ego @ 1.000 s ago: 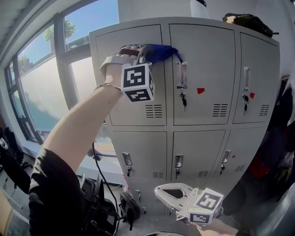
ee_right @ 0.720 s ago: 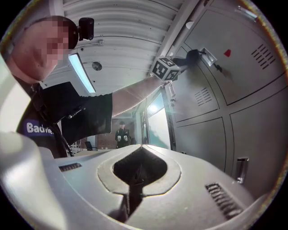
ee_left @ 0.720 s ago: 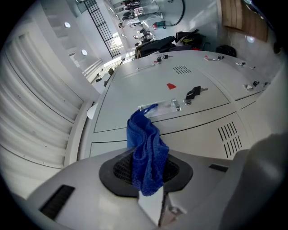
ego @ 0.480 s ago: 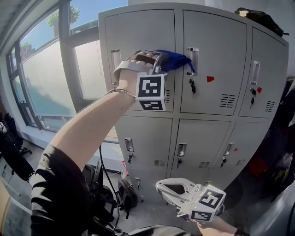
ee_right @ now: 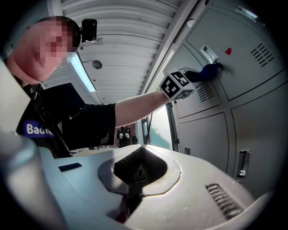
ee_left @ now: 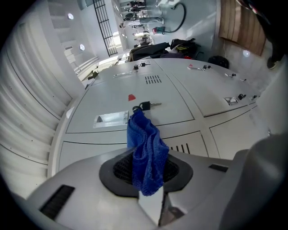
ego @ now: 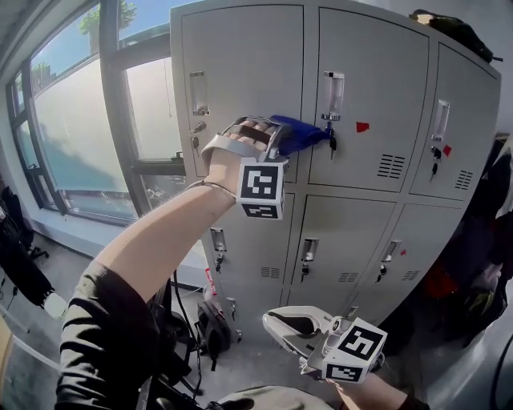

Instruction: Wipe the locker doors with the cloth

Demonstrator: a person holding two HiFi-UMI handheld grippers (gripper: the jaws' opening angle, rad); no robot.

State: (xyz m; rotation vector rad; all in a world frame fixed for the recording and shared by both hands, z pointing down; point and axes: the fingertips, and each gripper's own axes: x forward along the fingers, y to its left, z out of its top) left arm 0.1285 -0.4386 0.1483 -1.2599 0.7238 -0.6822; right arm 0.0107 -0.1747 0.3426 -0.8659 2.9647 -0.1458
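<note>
The grey locker bank (ego: 240, 64) fills the head view. My left gripper (ego: 276, 138) is raised and shut on a blue cloth (ego: 300, 134), which presses on the seam between the upper left door (ego: 240, 80) and the upper middle door (ego: 377, 104), just below that door's handle (ego: 333, 86). In the left gripper view the blue cloth (ee_left: 146, 152) hangs bunched out of the shut left gripper (ee_left: 149, 182), reaching a key (ee_left: 146, 106). My right gripper (ego: 292, 324) hangs low, shut and empty; in its own view the right gripper (ee_right: 135, 173) points up at the lockers.
A large window (ego: 72, 136) stands left of the lockers. Dark bags (ego: 212, 328) lie on the floor below. A dark bag (ego: 445, 24) sits on top of the lockers, and dark clothing (ego: 490, 240) hangs at the right. Keys hang in several door locks.
My left gripper has slid the cloth down the upper doors, from beside the handle's top to just below the handle. The right gripper has stayed low.
</note>
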